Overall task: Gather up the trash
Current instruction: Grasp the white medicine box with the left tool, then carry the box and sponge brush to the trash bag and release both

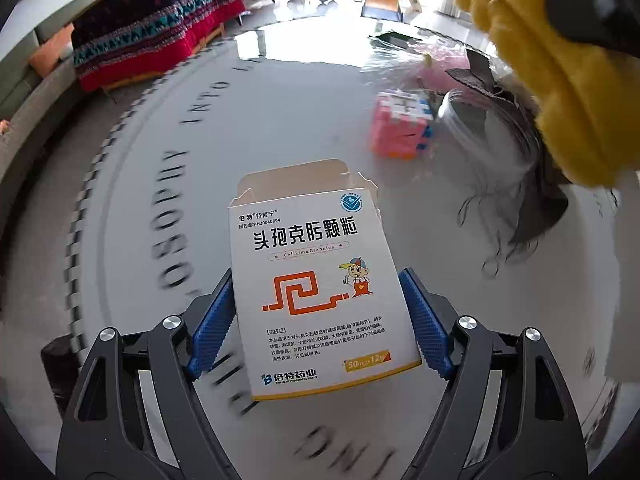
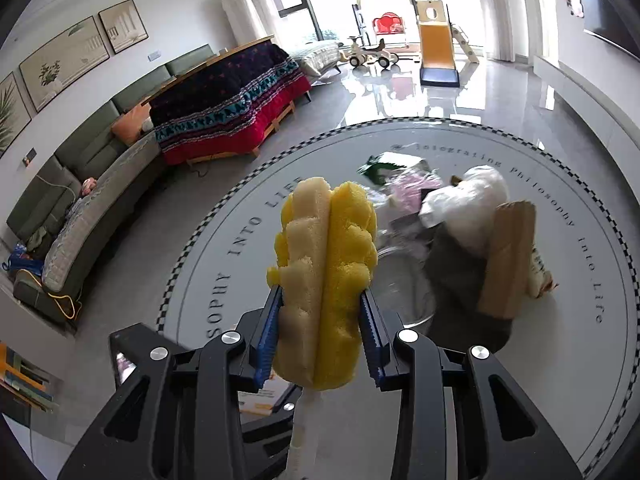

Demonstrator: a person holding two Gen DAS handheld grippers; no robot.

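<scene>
A round grey table (image 2: 500,380) stands in a living room with a sofa (image 2: 80,216). The left gripper (image 1: 320,320) seemingly clamps a box (image 1: 316,280); the right gripper (image 2: 320,332) grips a sponge (image 2: 324,272).

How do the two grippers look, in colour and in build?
Both look alike. The left gripper and the right gripper each have black, angular linkage arms with triangular cut-outs and round silver pivot bolts. The jaws carry bright blue pads with a fine ribbed texture. No cables, markings or sleeves show.
</scene>
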